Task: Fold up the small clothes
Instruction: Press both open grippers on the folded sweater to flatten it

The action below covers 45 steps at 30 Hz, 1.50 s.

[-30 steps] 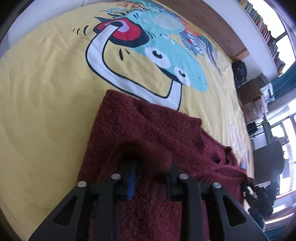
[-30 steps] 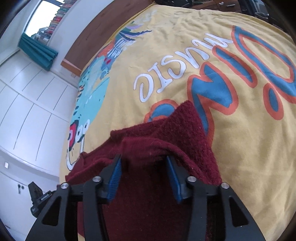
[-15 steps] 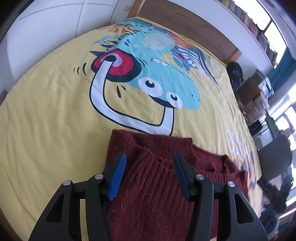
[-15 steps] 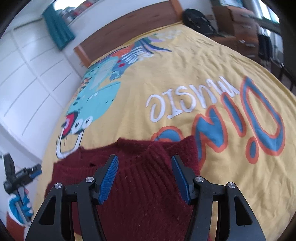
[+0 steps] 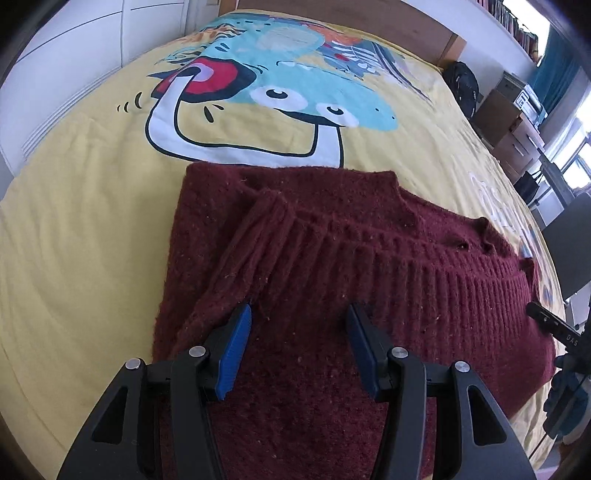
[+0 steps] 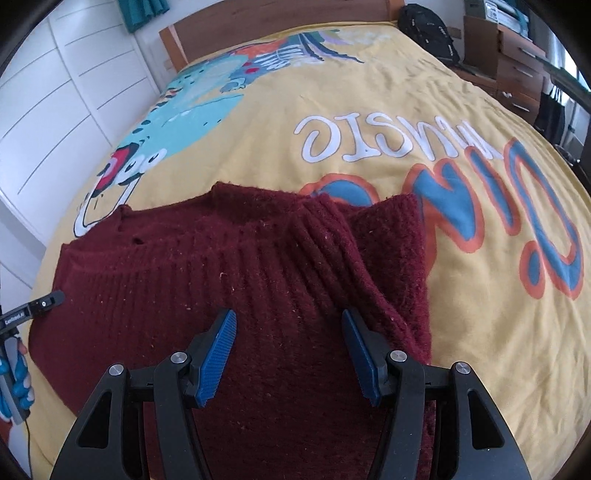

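Note:
A dark red knitted sweater lies folded over on the yellow bedspread, its ribbed hem laid across the lower layer. My left gripper is open and empty, just above the sweater's left part. The sweater also shows in the right wrist view. My right gripper is open and empty above its right part, near a folded ribbed edge. Each gripper's tip shows at the edge of the other's view.
The bedspread bears a cartoon print and lettering. A wooden headboard stands at the far end. White wardrobe doors line one side. A black bag, drawers and a chair stand on the other side.
Both grippers let go of the sweater's folded edge, opened and drew back and up. The sweater now lies flat on the bed.

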Motion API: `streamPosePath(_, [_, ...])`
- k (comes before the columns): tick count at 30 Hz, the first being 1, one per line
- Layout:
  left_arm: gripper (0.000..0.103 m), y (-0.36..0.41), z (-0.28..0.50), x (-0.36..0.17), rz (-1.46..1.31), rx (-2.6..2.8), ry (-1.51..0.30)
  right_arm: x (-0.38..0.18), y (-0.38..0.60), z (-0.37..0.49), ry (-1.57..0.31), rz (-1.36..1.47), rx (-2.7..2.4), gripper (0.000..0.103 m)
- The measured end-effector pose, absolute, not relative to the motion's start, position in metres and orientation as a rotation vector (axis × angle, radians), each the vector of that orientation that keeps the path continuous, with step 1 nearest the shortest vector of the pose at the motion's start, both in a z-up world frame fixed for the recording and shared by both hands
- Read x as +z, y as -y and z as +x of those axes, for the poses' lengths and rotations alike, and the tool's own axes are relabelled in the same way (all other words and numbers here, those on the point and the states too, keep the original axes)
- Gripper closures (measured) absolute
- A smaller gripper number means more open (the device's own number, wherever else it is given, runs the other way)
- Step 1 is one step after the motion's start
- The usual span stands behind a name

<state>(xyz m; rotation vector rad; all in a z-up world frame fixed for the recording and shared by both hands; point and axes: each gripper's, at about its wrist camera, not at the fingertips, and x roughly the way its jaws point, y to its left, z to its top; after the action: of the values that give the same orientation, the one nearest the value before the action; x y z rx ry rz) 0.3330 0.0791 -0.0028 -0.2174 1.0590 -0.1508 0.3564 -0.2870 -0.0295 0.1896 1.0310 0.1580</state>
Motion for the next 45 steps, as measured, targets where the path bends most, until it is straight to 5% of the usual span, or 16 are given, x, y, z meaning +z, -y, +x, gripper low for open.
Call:
streamPosePath(13, [0.051,-0.063,0.288,0.032,-0.122,-0.093,-0.951,0.002,0.275,0.308,-0.975,0.107,0.149,0.042])
streamPosePath(45, [0.041,-0.048,0.251,-0.010,-0.031,-0.079,-0.928,-0.030,0.261,0.289,-1.012,0.066,0.146,0.038])
